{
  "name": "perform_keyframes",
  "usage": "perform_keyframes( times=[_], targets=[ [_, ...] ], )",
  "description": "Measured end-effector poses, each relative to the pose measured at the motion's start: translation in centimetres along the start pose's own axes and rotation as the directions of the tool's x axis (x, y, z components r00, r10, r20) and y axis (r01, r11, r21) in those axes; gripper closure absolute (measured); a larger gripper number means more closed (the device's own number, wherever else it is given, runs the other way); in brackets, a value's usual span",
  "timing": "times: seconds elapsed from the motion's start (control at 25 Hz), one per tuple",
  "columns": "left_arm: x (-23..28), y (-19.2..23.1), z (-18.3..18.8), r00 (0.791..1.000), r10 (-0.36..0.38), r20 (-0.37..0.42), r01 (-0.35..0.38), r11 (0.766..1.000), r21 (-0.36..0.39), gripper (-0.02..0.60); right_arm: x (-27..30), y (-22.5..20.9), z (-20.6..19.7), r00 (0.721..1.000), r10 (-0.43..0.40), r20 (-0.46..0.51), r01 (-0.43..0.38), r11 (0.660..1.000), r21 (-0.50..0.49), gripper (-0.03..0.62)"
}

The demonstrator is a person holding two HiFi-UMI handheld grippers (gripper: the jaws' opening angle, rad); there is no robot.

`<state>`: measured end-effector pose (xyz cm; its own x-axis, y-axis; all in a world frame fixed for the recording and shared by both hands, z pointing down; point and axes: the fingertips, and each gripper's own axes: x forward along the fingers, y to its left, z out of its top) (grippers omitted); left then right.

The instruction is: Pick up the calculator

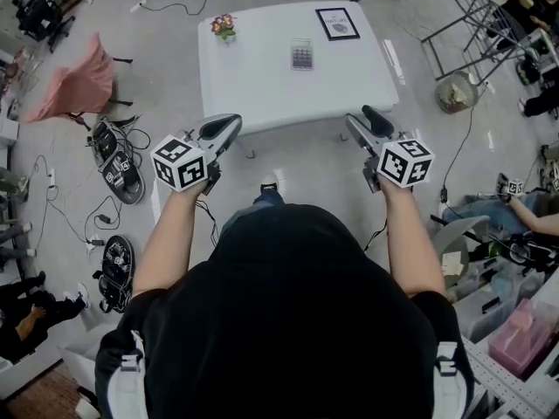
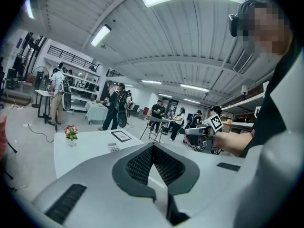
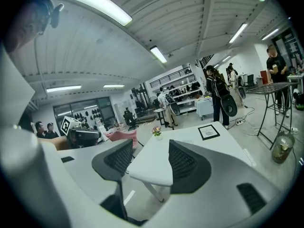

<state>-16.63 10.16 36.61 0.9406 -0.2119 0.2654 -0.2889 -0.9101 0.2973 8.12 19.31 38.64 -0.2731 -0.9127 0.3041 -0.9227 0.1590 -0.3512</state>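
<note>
The grey calculator lies flat near the middle of the white table, and it also shows as a small pad in the left gripper view. Both grippers hover short of the table's near edge, well apart from the calculator. My left gripper is shut, its black pads meeting with nothing between them. My right gripper is open wide and empty, with the table's near corner seen through the gap.
A small flower pot stands at the table's far left and a framed card at its far right. A pink-draped chair, cables and bags lie on the floor at left. A metal rack and seated people are at right.
</note>
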Motion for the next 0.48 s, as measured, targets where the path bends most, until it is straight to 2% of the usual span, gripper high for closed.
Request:
perform_keyframes(
  times=[0.48],
  targets=[
    [4.7,5.1,1.0,0.997,-0.059,-0.051,0.058,0.998,-0.019,0.563,5.0,-2.9,1.1,0.999,-0.032,-0.016,0.033,0.999,0.039,0.349]
  ],
)
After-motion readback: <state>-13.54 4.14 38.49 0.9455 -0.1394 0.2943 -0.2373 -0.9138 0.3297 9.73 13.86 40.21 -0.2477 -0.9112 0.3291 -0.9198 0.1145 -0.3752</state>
